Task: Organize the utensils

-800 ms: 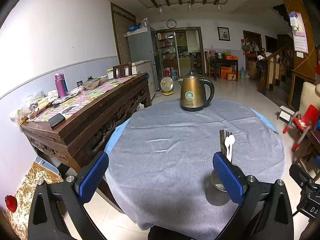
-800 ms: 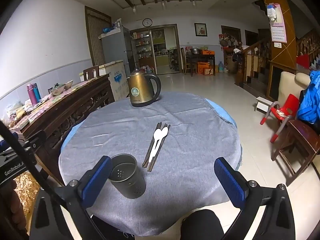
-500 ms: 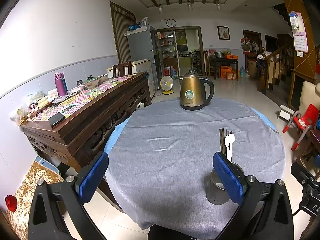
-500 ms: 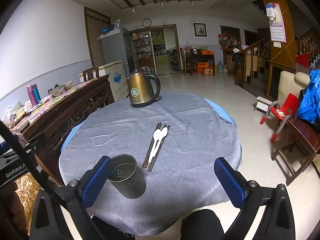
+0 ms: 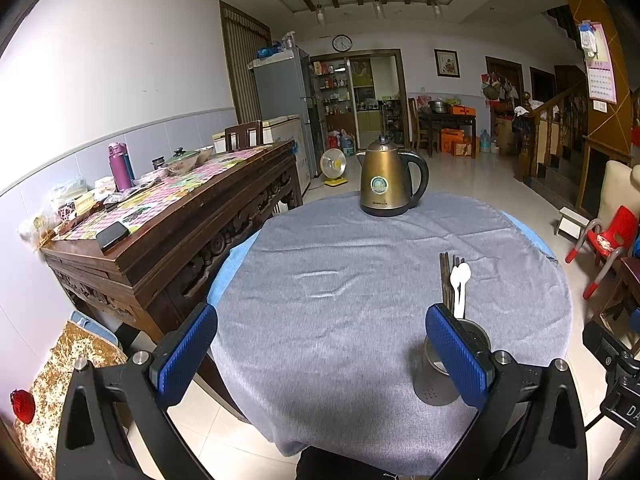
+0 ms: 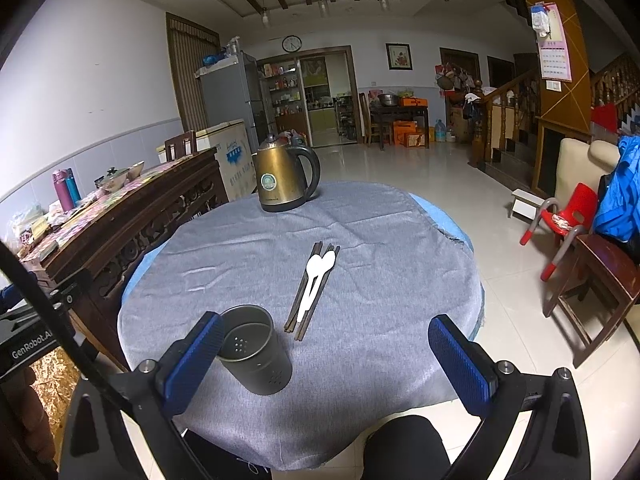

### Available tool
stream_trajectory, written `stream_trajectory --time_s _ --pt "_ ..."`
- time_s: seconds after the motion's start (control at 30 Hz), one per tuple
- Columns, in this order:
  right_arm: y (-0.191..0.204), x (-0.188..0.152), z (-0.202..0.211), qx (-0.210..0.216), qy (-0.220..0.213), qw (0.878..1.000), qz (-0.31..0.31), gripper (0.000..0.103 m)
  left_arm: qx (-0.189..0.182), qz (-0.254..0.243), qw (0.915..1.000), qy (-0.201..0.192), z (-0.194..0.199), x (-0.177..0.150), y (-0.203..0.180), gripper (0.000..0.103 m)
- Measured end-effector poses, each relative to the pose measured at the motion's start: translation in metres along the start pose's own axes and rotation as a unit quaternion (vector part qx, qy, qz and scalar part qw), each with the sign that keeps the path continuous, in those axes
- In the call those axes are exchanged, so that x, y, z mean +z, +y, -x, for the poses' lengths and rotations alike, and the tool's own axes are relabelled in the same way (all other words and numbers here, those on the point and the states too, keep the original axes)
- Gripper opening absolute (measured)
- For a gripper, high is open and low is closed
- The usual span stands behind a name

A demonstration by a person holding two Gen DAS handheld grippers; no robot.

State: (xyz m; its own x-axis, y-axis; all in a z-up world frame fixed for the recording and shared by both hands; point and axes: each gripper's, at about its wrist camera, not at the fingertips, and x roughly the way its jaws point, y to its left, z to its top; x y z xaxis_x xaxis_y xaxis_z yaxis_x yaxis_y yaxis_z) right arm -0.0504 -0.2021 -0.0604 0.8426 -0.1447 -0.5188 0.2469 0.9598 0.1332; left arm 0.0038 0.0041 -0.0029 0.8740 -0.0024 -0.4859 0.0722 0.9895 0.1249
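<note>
The spoons [image 6: 318, 270], two white ones, lie on top of a bundle of dark chopsticks [image 6: 310, 300] near the middle of the counter [image 6: 400, 280], all pointing roughly toward the kettle [image 6: 286, 178]. Just beside their near ends stands the metal holder [image 6: 256, 348], upright, empty and perforated inside.

Against the frames from under a second ago, nothing has changed: the utensils, the holder and both views sit as they did. I judge that the sorting has not yet begun and every piece is still to go into the holder.

The left gripper [image 5: 320, 354] has its blue fingers [image 5: 188, 356] spread as wide as they go, with nothing between them; the holder shows just behind its right finger. The right gripper [image 6: 324, 364] is likewise spread fully and grips nothing, though its left finger overlaps the holder's rim in its view; I cannot tell whether it touches.

The counter is round, under a wrinkled grey cloth [image 5: 340, 300] over a blue layer. Beyond lie a carved wooden sideboard [image 5: 168, 232] cluttered with bottles and dishes, a fridge [image 5: 288, 96], a tiled floor, a staircase and a red chair [image 6: 568, 216].
</note>
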Motion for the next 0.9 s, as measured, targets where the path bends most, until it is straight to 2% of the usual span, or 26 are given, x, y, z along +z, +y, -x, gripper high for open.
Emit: stream_trajectory --time_s 0.6,0.8,0.9 --pt "0.000 -0.006 -0.006 0.001 0.006 1.000 -0.013 0.103 -0.003 -0.002 1.0000 -0.001 -0.006 -0.007 -0.004 0.103" --pt "-0.005 -0.003 -0.010 0.015 0.005 0.999 -0.051 0.103 -0.002 -0.009 0.9998 0.018 -0.016 -0.009 -0.008 0.103" --pt "-0.006 -0.003 -0.011 0.011 0.010 0.999 -0.051 0.103 -0.001 -0.023 0.9987 0.045 -0.020 -0.009 -0.012 0.103"
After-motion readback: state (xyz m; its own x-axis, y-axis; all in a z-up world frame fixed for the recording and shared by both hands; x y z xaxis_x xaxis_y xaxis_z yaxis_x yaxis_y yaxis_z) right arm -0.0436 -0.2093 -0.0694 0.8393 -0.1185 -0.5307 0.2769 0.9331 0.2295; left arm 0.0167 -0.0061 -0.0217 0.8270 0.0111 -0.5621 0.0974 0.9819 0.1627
